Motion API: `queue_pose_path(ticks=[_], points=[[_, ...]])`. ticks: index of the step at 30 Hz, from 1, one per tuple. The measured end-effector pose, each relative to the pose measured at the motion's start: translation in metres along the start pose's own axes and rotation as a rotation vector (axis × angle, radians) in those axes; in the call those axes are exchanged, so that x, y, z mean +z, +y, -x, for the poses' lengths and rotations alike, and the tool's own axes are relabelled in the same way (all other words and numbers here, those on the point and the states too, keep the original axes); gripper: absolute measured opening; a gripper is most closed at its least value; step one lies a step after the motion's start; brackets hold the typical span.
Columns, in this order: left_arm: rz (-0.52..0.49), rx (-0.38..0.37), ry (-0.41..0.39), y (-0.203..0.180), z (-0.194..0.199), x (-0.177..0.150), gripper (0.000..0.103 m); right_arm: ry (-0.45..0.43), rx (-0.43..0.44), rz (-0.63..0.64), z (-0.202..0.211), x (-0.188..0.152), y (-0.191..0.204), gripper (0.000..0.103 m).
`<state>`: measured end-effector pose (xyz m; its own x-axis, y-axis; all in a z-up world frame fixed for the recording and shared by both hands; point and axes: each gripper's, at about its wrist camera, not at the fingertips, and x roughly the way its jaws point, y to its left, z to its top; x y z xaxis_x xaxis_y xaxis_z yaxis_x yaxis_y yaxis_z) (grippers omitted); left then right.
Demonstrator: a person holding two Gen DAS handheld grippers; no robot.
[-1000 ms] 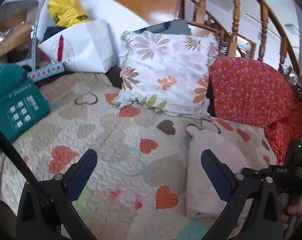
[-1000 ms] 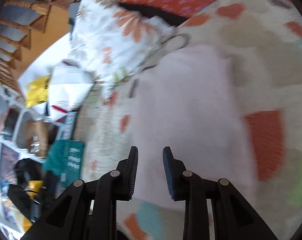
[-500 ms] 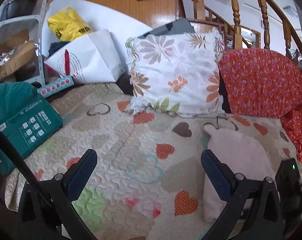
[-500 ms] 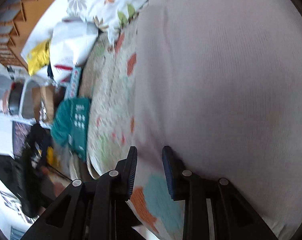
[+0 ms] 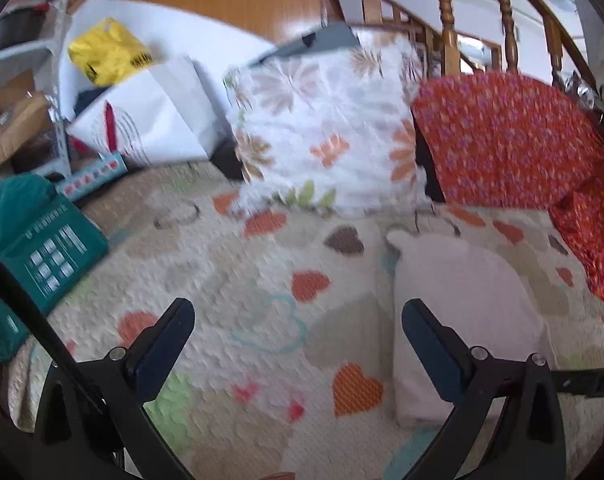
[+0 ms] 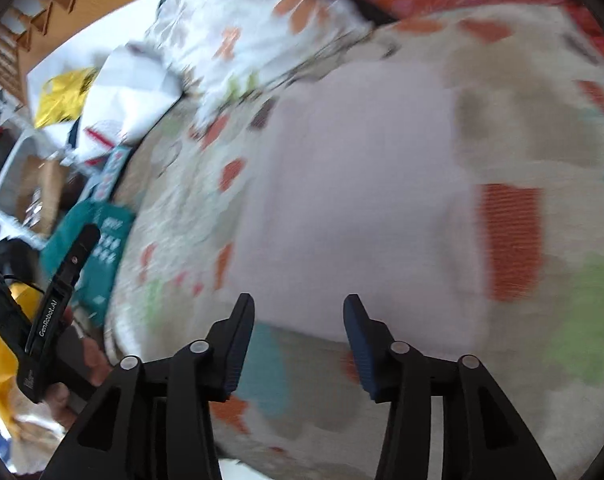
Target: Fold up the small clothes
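Observation:
A pale pink folded garment [image 5: 461, 312] lies flat on the heart-patterned quilt [image 5: 230, 280], right of the middle in the left wrist view. My left gripper [image 5: 298, 320] hangs wide open above the quilt, its right finger [image 5: 425, 340] over the garment's left edge, nothing between the jaws. In the blurred right wrist view the same garment [image 6: 361, 200] fills the middle. My right gripper [image 6: 298, 316] hovers at its near edge, its jaws opening, with no cloth pinched between them. The left gripper's body and the hand on it [image 6: 54, 320] show at that view's left edge.
A floral cushion [image 5: 325, 136] and a red patterned cushion [image 5: 501, 140] stand against the wooden stair railing behind the quilt. A white paper bag [image 5: 150, 116], a yellow bag [image 5: 106, 52] and a teal box [image 5: 50, 256] crowd the left side.
My right gripper's jaws have spread apart and it has drawn back from close over the garment. The left gripper has drifted slightly, so the garment sits nearer its right finger.

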<state>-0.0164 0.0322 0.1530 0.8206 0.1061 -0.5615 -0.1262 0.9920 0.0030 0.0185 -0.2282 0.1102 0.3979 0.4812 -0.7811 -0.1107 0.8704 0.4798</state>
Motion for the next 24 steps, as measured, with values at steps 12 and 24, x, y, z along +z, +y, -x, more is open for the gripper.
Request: queue_pose_path(ticks=[12,24], points=[[-0.052,-0.070,0.275,-0.040,-0.048,-0.042,0.103,-0.088,-0.219,-0.077,0.025,-0.003,-0.052,0.055],[-0.087,-0.052,0.347,-0.039,-0.061,-0.058,0.103,-0.112,-0.327,0.022,0.015,-0.004,-0.033,0.058]])
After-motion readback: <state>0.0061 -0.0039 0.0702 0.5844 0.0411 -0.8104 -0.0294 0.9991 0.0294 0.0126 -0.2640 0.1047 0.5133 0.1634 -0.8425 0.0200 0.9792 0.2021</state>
